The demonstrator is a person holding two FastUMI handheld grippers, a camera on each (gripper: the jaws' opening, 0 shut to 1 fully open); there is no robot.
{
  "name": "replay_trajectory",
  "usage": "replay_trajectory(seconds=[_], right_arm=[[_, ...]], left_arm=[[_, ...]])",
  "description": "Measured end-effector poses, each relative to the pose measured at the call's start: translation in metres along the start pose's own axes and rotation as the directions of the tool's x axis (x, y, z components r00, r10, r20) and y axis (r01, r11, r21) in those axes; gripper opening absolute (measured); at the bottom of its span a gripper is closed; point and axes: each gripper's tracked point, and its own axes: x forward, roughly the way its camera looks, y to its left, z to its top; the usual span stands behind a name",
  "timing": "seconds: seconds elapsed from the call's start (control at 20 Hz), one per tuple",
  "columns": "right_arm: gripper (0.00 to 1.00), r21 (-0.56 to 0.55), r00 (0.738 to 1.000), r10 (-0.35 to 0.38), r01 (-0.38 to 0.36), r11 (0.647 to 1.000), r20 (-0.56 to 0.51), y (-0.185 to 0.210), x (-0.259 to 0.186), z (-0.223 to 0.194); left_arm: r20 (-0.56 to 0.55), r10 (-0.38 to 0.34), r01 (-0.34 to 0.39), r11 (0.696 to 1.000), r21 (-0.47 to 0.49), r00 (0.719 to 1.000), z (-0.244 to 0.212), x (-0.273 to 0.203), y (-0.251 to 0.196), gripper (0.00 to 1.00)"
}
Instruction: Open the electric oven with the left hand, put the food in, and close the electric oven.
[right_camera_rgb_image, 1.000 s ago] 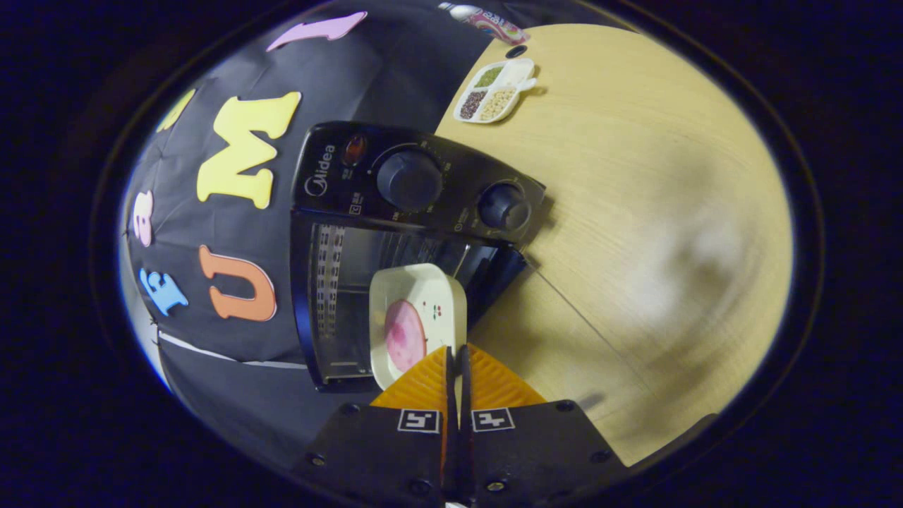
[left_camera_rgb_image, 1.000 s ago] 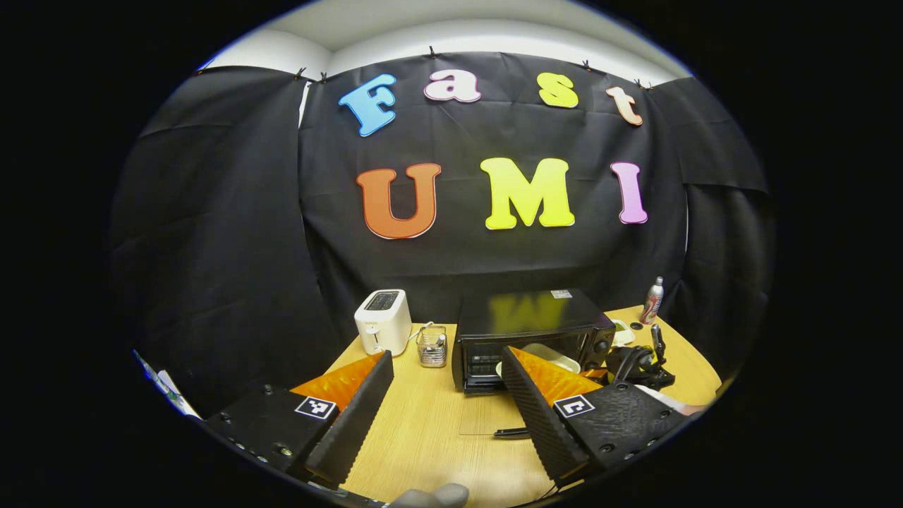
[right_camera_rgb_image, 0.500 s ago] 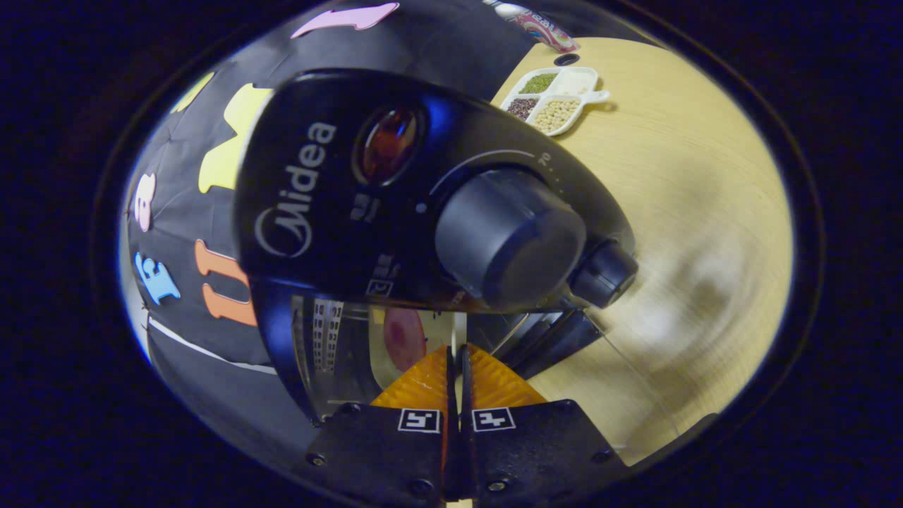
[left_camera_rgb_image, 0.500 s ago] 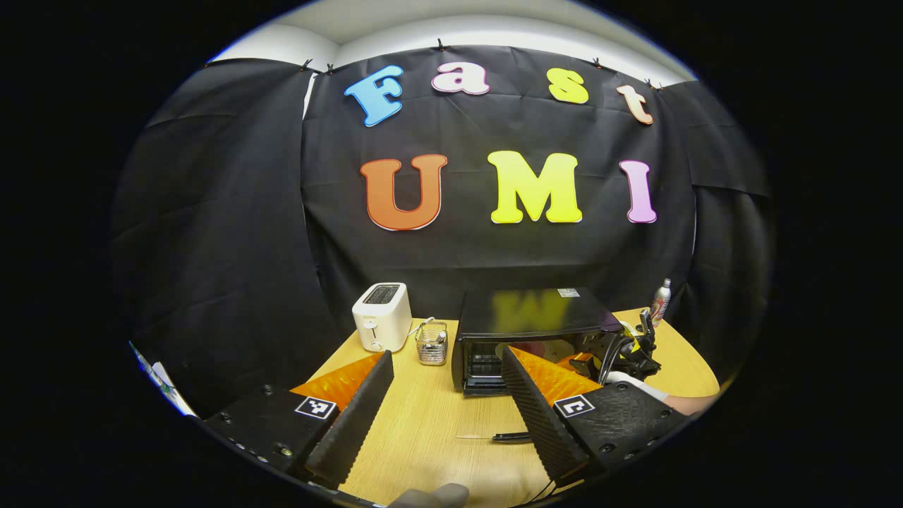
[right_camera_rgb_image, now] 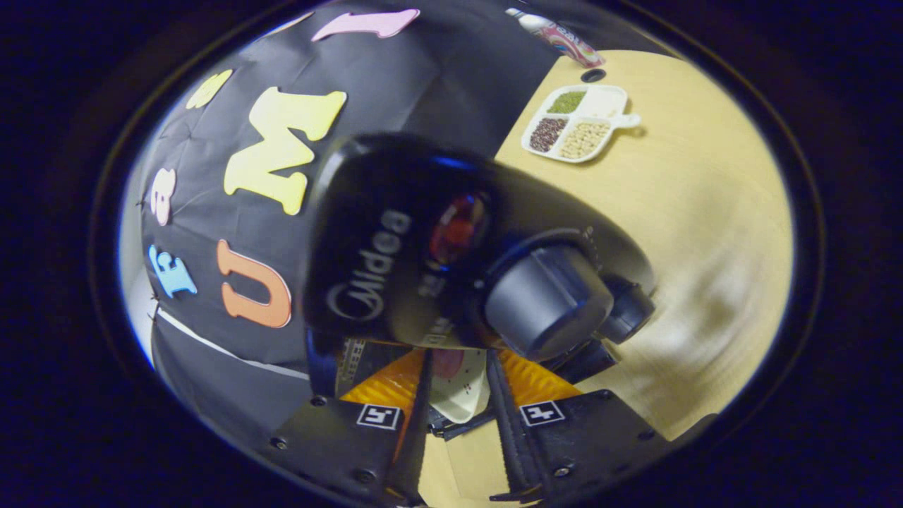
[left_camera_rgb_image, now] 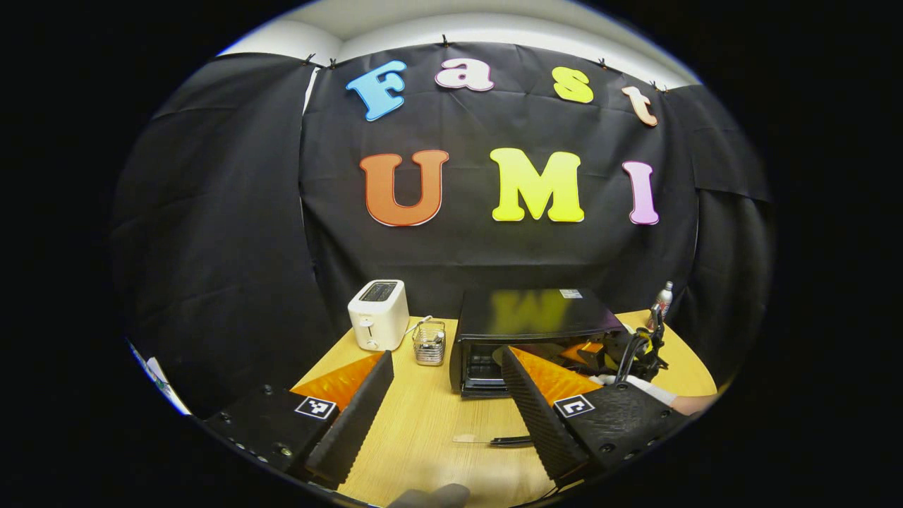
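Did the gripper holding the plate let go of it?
Yes. The right gripper, clamped on the plate before, now has its fingers spread, with the plate inside the oven.

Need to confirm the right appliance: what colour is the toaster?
White toaster, clearest in the left gripper view.

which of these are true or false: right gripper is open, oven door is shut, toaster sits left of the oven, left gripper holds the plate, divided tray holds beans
Right gripper is open: true, its fingers stand apart with the plate between them.
Oven door is shut: false, it is open.
Toaster sits left of the oven in the left gripper view: true.
Left gripper holds the plate: false, it is open and holds nothing.
Divided tray holds beans: true.
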Motion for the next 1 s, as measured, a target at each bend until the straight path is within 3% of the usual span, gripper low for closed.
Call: replay_trajectory(seconds=[0.1,0.3,0.35,0.45,0.5,0.55,0.6,0.9,1.0], right_arm=[[0.50,-0.032,1.000,-0.010,0.010,0.999,-0.012,0.000,-0.009,0.002],[0.77,-0.093,0.999,-0.022,0.020,0.995,-0.023,-0.003,-0.037,0.003],[0.96,-0.126,0.999,-0.033,0.030,0.992,-0.018,-0.004,-0.044,0.006],[0.91,-0.200,0.999,-0.046,0.049,0.979,0.020,-0.006,-0.066,0.014],[0.99,-0.246,0.999,-0.042,0.049,0.968,0.034,-0.003,-0.075,0.017],[0.91,-0.297,0.998,-0.041,0.053,0.953,0.046,-0.001,-0.087,0.021],[0.99,-0.346,0.998,-0.037,0.055,0.937,0.060,0.000,-0.097,0.026],[0.94,-0.573,0.986,-0.069,0.144,0.807,0.151,-0.009,-0.166,0.054],[1.00,-0.638,0.979,-0.085,0.184,0.748,0.183,-0.013,-0.190,0.065]], left_arm=[[0.001,-0.010,0.010,1.000,-0.019,1.000,-0.001,0.000,-0.002,0.96],[0.012,-0.026,0.026,1.000,-0.013,1.000,-0.003,0.001,-0.008,0.96],[0.016,-0.032,0.032,0.999,-0.006,0.999,-0.004,0.000,-0.010,0.96],[0.021,-0.048,0.048,0.999,-0.007,0.999,-0.005,-0.001,-0.016,0.96],[0.026,-0.058,0.058,0.998,-0.012,0.998,-0.006,-0.002,-0.021,0.96],[0.030,-0.064,0.064,0.998,-0.015,0.998,-0.006,-0.002,-0.024,0.96],[0.034,-0.073,0.073,0.997,-0.017,0.997,-0.007,-0.002,-0.027,0.96],[0.049,-0.097,0.097,0.995,0.012,0.994,-0.019,0.001,-0.045,0.96],[0.028,-0.106,0.106,0.994,0.021,0.994,-0.035,0.006,-0.054,0.96]])
